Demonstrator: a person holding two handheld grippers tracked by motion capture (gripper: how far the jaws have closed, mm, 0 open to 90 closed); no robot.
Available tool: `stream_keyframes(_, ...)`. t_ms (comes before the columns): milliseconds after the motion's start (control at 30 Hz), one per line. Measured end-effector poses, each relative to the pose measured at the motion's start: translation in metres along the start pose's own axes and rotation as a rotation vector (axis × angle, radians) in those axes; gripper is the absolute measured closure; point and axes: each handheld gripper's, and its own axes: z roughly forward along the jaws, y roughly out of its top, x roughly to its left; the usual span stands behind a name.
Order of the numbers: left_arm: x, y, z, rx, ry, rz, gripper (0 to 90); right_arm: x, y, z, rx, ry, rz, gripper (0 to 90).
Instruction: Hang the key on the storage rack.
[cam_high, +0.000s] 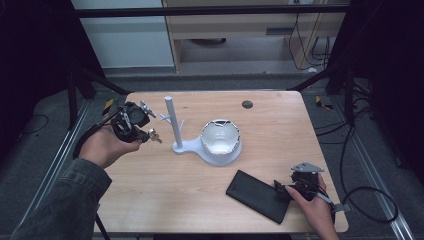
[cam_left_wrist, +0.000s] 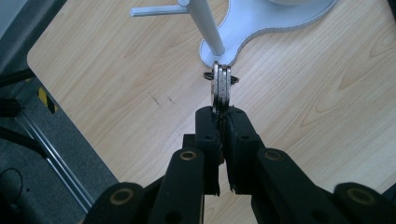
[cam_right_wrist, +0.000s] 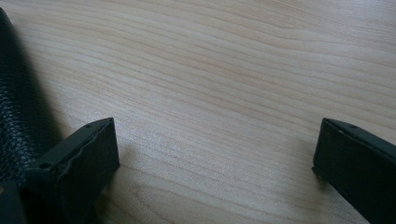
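My left gripper (cam_high: 149, 134) is held above the table's left side, shut on a bunch of metal keys (cam_high: 155, 136). In the left gripper view the keys (cam_left_wrist: 221, 88) stick out edge-on from the closed jaws of the left gripper (cam_left_wrist: 223, 116), just short of the pole of a white peg stand (cam_left_wrist: 208, 28). The stand (cam_high: 171, 122) rises upright from a flat white base with short side pegs. At the front right my right gripper (cam_high: 287, 189) rests low on the table, open, beside a black leather case (cam_high: 259, 196). In the right gripper view, bare wood lies between the jaws of the right gripper (cam_right_wrist: 215, 144), and the case (cam_right_wrist: 18, 107) is at the left.
A white bowl (cam_high: 220, 137) sits on the stand's base at the table's middle. A small dark round hole (cam_high: 247, 104) marks the far side of the wooden table (cam_high: 280, 130). Cables trail on the floor to the right.
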Motion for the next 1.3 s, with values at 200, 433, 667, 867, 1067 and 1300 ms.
stream_keyframes(200, 0.000, 0.008, -0.003, -0.004, 0.006, 0.003, 84.4, 0.000, 0.000, 0.000, -0.002, 0.000, 0.000, 0.4)
stream_keyframes(433, 0.000, 0.016, -0.003, 0.010, 0.017, 0.010, 84.3, 0.000, 0.000, 0.000, -0.001, 0.000, 0.000, 0.4)
stream_keyframes(667, 0.002, 0.027, -0.006, 0.028, 0.034, 0.015, 84.3, 0.000, 0.000, 0.000, -0.002, 0.000, 0.002, 0.4)
stream_keyframes(867, 0.007, 0.036, -0.004, 0.039, 0.044, 0.004, 84.3, 0.000, 0.000, 0.000, -0.002, 0.000, 0.000, 0.4)
stream_keyframes(1067, 0.009, 0.041, -0.001, 0.057, 0.053, 0.007, 84.3, 0.000, 0.000, 0.000, -0.001, 0.000, 0.002, 0.4)
stream_keyframes(1300, 0.010, 0.046, -0.001, 0.061, 0.060, 0.008, 84.3, 0.000, 0.000, 0.000, -0.001, 0.001, 0.001, 0.4)
